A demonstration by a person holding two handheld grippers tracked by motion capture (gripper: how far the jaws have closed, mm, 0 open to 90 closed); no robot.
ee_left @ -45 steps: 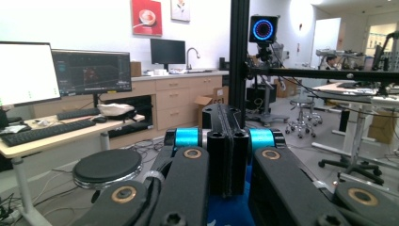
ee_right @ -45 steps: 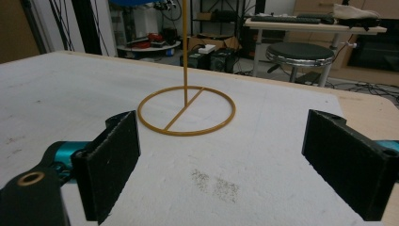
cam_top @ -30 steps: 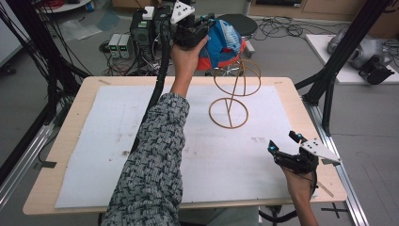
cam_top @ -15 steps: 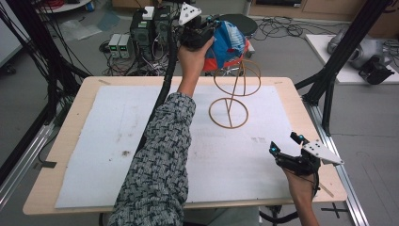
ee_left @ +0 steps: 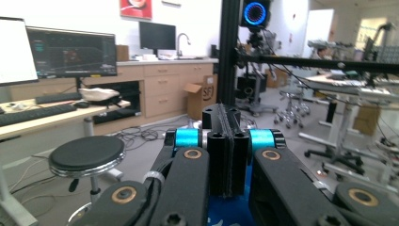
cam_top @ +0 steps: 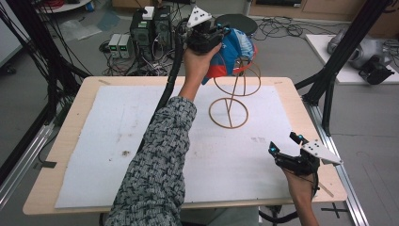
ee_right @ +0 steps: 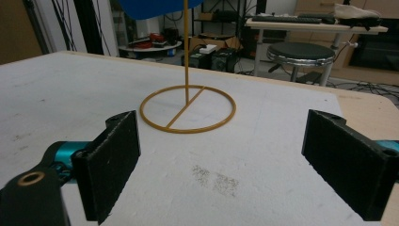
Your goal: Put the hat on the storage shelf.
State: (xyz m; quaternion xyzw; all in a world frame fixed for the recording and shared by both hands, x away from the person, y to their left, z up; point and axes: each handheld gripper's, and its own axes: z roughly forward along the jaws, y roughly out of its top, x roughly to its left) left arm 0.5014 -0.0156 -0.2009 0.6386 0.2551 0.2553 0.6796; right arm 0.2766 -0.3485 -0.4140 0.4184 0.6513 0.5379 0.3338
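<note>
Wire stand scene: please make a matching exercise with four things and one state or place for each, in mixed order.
1. left gripper
2. right gripper
3. wire stand
4. stool

a. jaws wide open, holding nothing
b. standing on the white mat
c. raised, jaws shut on blue cap
d. on the floor beyond the table

Pairs: 1-c, 2-a, 3-b, 4-d

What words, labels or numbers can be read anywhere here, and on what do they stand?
Nothing reads clearly.
Cardboard box: dark printed mark, too blurred.
Monitor: screen text too small.
Red wall poster: blurred.
Blue cap: pale print, unreadable.
</note>
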